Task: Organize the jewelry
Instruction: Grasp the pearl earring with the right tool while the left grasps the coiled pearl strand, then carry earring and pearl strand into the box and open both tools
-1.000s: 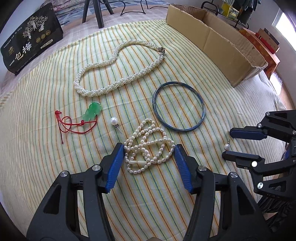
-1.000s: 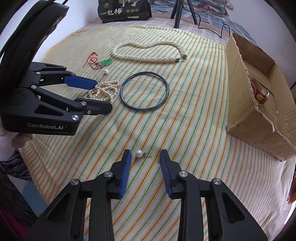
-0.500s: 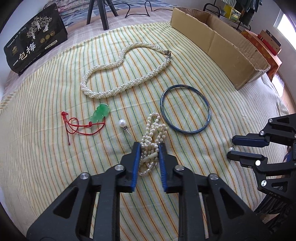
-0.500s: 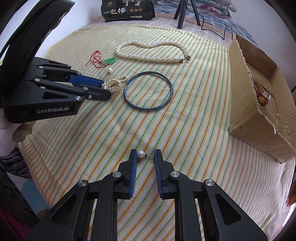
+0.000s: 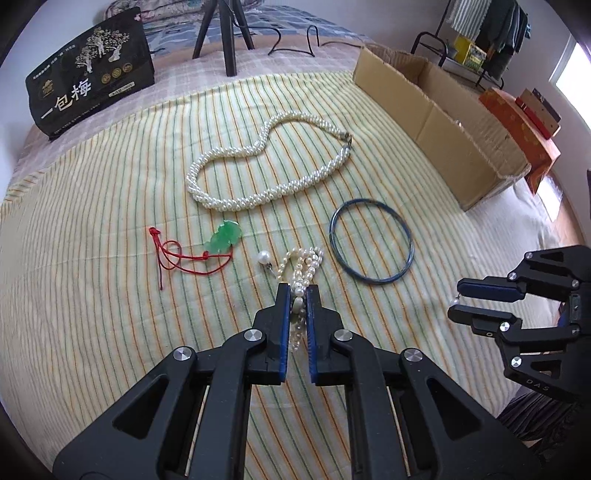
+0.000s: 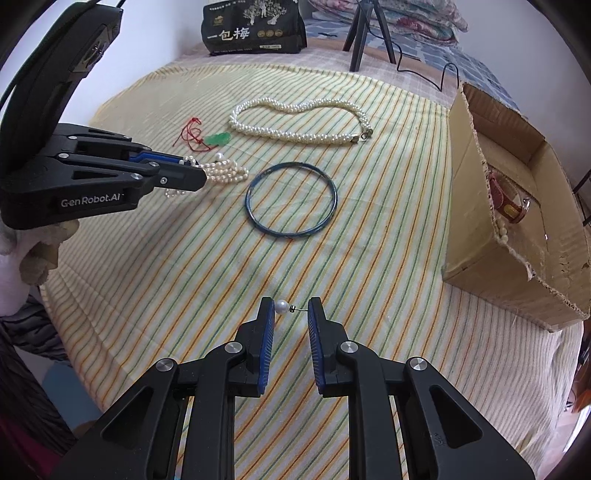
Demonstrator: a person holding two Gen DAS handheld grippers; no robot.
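My left gripper is shut on a small pearl strand, which trails forward on the striped cloth; it also shows in the right wrist view. My right gripper is shut on a pearl stud earring, pearl against the left finger, pin against the right. A second pearl earring lies beside the strand. A blue bangle, a thick pearl necklace and a green pendant on red cord lie on the cloth.
An open cardboard box with a red item inside stands at the right edge of the cloth. A black printed bag and a tripod stand at the back.
My left gripper closed on the pearl strand, bunching it into a line. My right gripper narrowed onto the pearl earring and both grippers rose slightly.
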